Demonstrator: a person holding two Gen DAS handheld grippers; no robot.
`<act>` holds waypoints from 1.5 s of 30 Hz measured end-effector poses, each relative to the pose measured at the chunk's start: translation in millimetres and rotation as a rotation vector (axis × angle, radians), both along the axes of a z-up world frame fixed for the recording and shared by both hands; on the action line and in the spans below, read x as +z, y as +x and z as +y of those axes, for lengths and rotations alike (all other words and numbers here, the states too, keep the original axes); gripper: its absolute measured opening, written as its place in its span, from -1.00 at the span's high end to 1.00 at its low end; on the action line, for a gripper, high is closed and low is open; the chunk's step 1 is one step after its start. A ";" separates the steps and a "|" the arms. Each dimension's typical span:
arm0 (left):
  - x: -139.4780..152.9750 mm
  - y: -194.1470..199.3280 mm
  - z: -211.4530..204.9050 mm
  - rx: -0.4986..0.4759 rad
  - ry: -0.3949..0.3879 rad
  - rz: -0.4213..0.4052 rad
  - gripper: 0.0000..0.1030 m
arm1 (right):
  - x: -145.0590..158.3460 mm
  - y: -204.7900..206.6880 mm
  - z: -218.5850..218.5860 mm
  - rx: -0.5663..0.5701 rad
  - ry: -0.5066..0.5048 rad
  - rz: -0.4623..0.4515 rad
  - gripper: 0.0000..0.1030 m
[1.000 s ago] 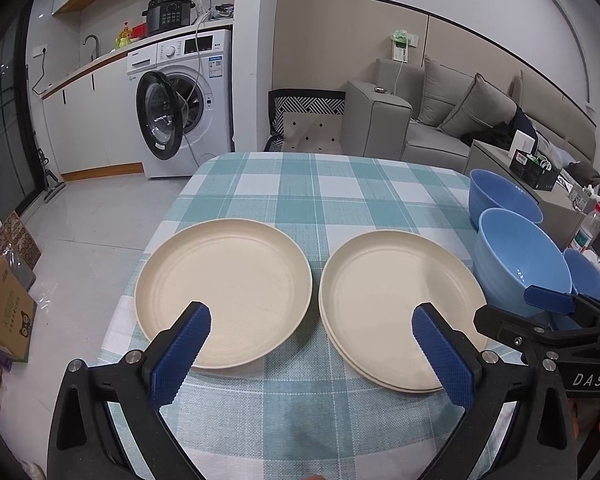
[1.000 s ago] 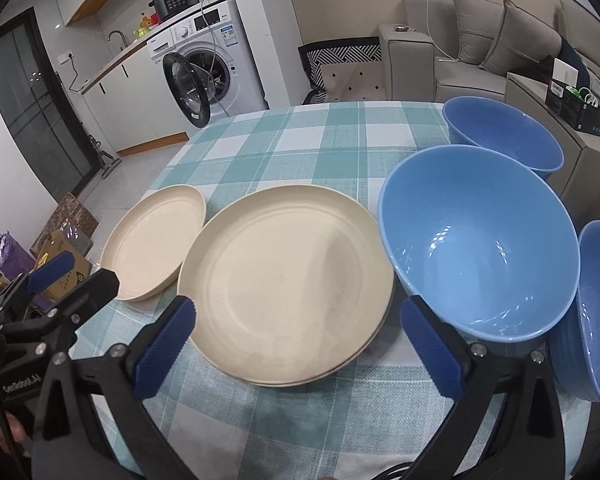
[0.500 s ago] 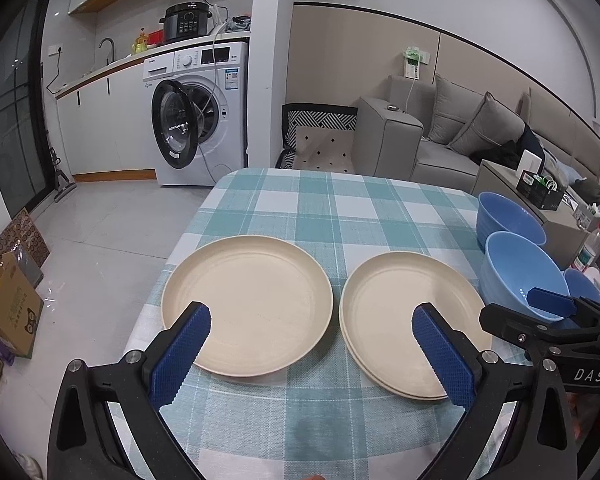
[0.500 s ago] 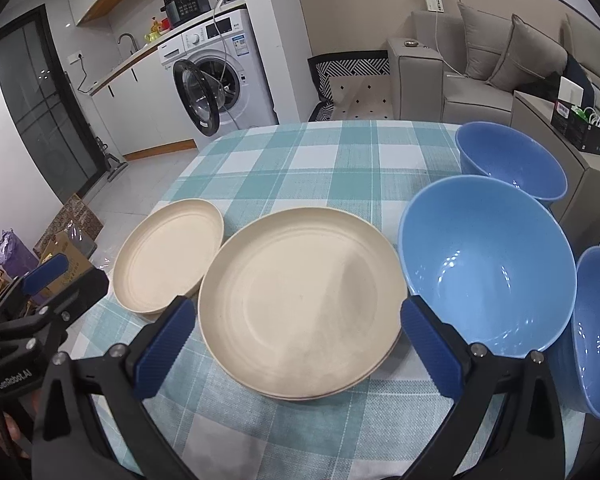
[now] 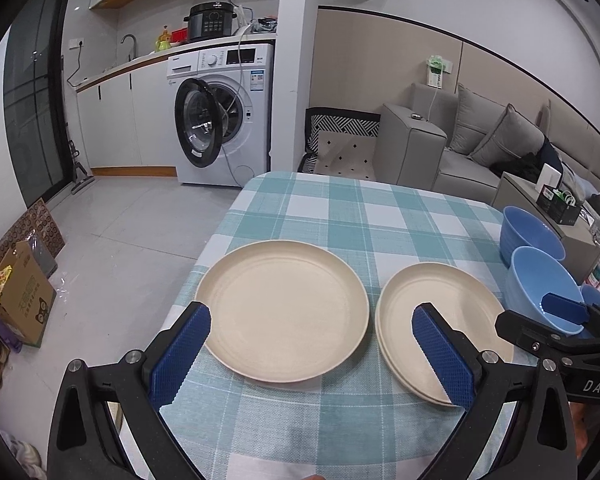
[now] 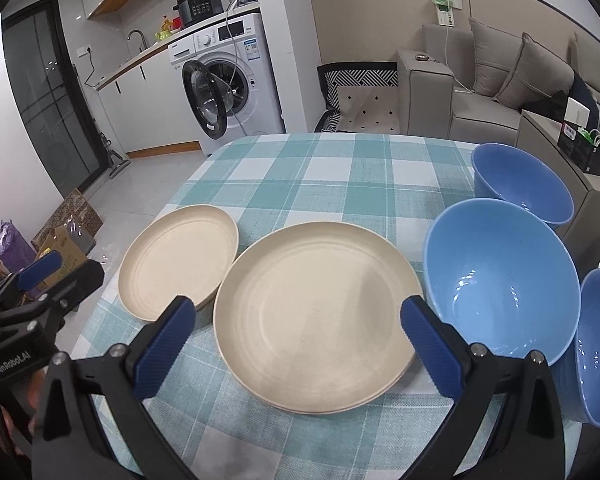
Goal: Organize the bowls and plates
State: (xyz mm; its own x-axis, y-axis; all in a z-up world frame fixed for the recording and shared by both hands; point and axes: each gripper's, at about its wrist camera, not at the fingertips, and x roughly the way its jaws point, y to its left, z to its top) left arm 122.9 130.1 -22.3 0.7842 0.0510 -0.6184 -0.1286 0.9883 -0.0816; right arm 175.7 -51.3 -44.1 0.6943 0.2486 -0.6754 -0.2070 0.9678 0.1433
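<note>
A single cream plate (image 5: 284, 312) lies on the left of the checked tablecloth (image 5: 340, 216); it also shows in the right wrist view (image 6: 180, 256). A stack of two cream plates (image 6: 316, 316) lies beside it, also in the left wrist view (image 5: 440, 320). Three blue bowls stand at the right: a middle one (image 6: 500, 284), a far one (image 6: 520, 184) and a near one (image 6: 596, 344) at the table's edge. My left gripper (image 5: 308, 352) is open and empty above the near rim of the single plate. My right gripper (image 6: 300, 340) is open and empty above the plate stack.
The table's left edge drops to a tiled floor with cardboard boxes (image 5: 20, 296). A washing machine (image 5: 224, 112) with its door open stands behind, and a grey sofa (image 5: 480, 152) lies to the right. A side table (image 6: 580, 160) stands close to the bowls.
Both grippers have pulled back and risen from the table, so the plates and bowls look smaller and farther. Both stay open. The dishes have not moved.
</note>
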 end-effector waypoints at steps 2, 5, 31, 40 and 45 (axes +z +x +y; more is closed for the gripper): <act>-0.9 1.3 4.0 0.009 -0.006 0.002 -0.99 | 0.6 1.0 3.7 0.008 0.005 -0.003 -1.00; -3.8 3.4 8.6 0.024 -0.002 0.007 -0.99 | 1.3 4.0 9.7 0.017 0.003 -0.001 -1.00; -52.6 27.1 68.7 0.166 -0.078 0.105 -0.99 | -12.8 53.7 49.1 0.088 0.016 0.070 -1.00; -76.7 39.6 81.6 0.198 -0.118 0.164 -0.99 | -22.5 77.0 66.2 0.100 -0.024 0.108 -0.98; -88.3 43.7 87.2 0.211 -0.133 0.186 -0.99 | -29.8 89.4 79.8 0.127 -0.074 0.124 -0.84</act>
